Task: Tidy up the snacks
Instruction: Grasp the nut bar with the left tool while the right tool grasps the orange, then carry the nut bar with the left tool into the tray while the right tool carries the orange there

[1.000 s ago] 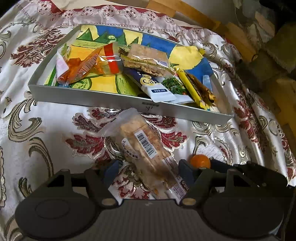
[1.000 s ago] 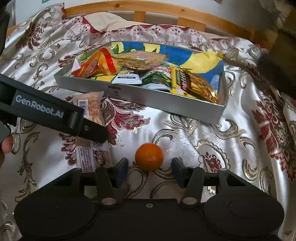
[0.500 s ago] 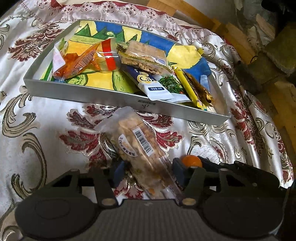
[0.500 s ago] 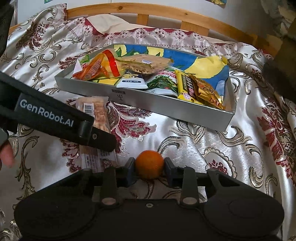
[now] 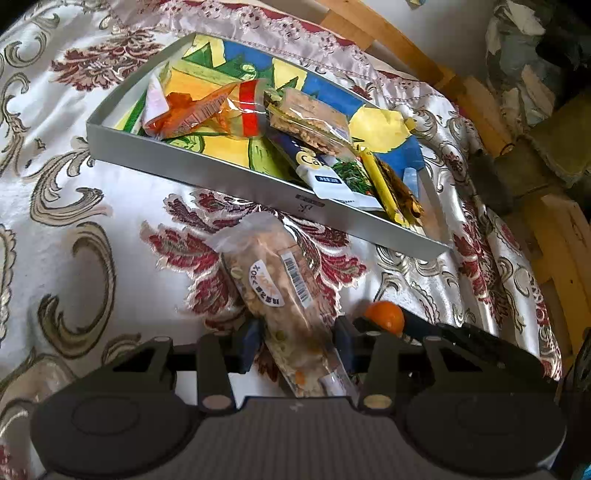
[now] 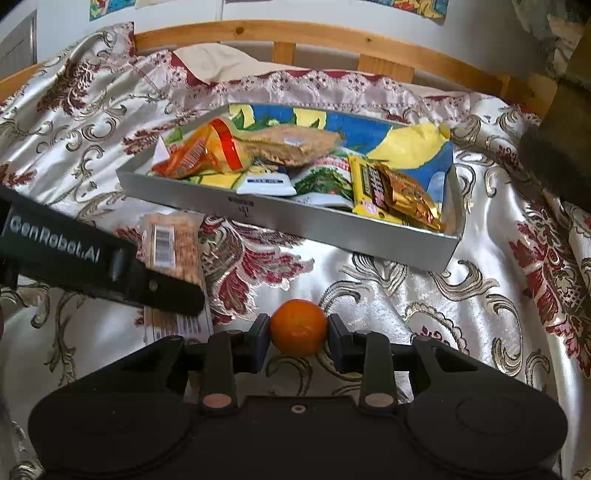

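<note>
A clear packet of nut brittle (image 5: 275, 291) lies on the patterned bedspread in front of a grey tray (image 5: 207, 175). My left gripper (image 5: 295, 341) has closed its fingers on the packet's near end. My right gripper (image 6: 298, 336) is shut on a small orange (image 6: 298, 326), held just above the bedspread; the orange also shows in the left wrist view (image 5: 384, 317). The packet also shows in the right wrist view (image 6: 171, 243), partly hidden by the left gripper's body. The tray (image 6: 332, 229) holds several snack packets.
The tray sits mid-bed on the satin bedspread (image 6: 424, 295). A wooden headboard (image 6: 314, 33) runs behind it. A cushion and wooden furniture (image 5: 546, 221) stand to the right. Inside the tray lie an orange packet (image 6: 199, 153) and a yellow and gold packet (image 6: 391, 188).
My right gripper closed on the orange and lifted slightly. My left gripper moved forward over the brittle packet and closed its fingers on it.
</note>
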A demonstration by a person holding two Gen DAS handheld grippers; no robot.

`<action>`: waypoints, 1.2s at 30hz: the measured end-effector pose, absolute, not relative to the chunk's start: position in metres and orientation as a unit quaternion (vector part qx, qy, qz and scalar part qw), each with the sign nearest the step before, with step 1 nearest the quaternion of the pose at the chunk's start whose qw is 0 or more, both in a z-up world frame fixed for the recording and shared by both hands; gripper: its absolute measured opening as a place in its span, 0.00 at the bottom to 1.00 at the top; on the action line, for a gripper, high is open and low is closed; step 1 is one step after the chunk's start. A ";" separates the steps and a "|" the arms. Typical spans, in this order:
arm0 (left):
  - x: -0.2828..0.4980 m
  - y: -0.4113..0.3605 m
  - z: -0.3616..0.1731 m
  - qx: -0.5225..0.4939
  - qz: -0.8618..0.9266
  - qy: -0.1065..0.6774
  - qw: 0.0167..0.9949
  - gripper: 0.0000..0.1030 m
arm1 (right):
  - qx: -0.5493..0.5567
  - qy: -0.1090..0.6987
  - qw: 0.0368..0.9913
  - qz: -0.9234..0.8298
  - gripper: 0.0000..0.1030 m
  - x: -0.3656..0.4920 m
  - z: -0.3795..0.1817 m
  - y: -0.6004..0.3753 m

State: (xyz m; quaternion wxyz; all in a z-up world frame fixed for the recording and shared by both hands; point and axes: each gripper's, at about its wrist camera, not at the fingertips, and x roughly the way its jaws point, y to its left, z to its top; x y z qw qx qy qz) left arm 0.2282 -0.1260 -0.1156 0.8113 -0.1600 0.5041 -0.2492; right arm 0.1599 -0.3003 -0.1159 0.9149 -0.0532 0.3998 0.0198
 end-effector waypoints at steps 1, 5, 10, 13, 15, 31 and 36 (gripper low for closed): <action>0.225 -0.126 -0.115 -0.156 -0.250 0.501 0.814 0.45 | -0.053 0.397 0.916 0.021 0.34 0.159 -0.114 -0.299; 0.214 -0.123 -0.106 -0.154 -0.245 0.484 0.826 0.44 | -0.054 0.383 0.922 0.021 0.34 0.152 -0.106 -0.297; 0.203 -0.120 -0.091 -0.145 -0.244 0.462 0.840 0.44 | -0.039 0.361 0.932 0.015 0.34 0.146 -0.093 -0.300; 0.197 -0.120 -0.077 -0.133 -0.235 0.446 0.853 0.44 | -0.033 0.337 0.941 0.011 0.34 0.140 -0.085 -0.301; 0.195 -0.120 -0.065 -0.119 -0.229 0.430 0.865 0.44 | -0.029 0.321 0.947 0.009 0.34 0.138 -0.079 -0.302; 0.257 -0.122 -0.021 -0.120 -0.198 0.367 0.901 0.44 | 0.012 0.209 0.977 -0.030 0.34 0.170 -0.058 -0.314; 0.290 -0.121 -0.019 -0.146 -0.198 0.360 0.900 0.44 | 0.026 0.198 0.979 -0.039 0.34 0.193 -0.061 -0.321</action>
